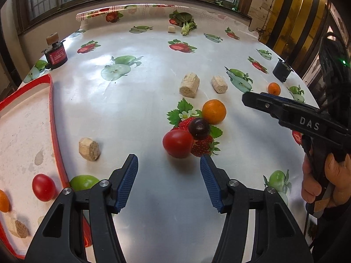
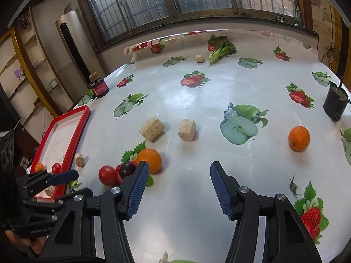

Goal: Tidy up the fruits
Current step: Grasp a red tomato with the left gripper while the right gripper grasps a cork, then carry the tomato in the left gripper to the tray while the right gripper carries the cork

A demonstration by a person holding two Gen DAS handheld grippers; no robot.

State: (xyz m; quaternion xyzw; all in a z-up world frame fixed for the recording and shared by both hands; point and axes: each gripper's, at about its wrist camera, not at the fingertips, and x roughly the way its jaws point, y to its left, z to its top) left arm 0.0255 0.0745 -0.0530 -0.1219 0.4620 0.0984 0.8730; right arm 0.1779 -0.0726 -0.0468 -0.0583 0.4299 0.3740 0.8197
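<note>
- Red-rimmed tray (image 1: 52, 118) lies at the left edge of the bench (image 1: 142, 100); one red tomato (image 1: 43, 187) and a small orange fruit (image 1: 4, 200) already lie in it, so part of the sorting looks done.
- Loose fruit still waits on the bench: a red tomato (image 1: 178, 143), a dark plum (image 1: 199, 128) and an orange (image 1: 214, 111) touch one another in a tight cluster, and a second orange (image 2: 298, 138) lies well apart to the right.
- Left hand-held gripper (image 1: 169, 164) hovers just short of the cluster, jaws spread and empty.
- Right hand-held gripper (image 2: 178, 173) is likewise spread and empty over bare bench, between the cluster and the far orange.
- Risk: closing on the tomato could nudge the plum or orange, and round fruit would roll on the glossy cloth.
- Risk: the fingers may straddle two fruits at once, so one would slip out on lifting.
- Risk: a hard squeeze could bruise the tomato.
- Risk: both grippers work near the same cluster and might collide.
- Cork-like blocks (image 1: 189, 84) lie nearby and could be knocked about.
</note>
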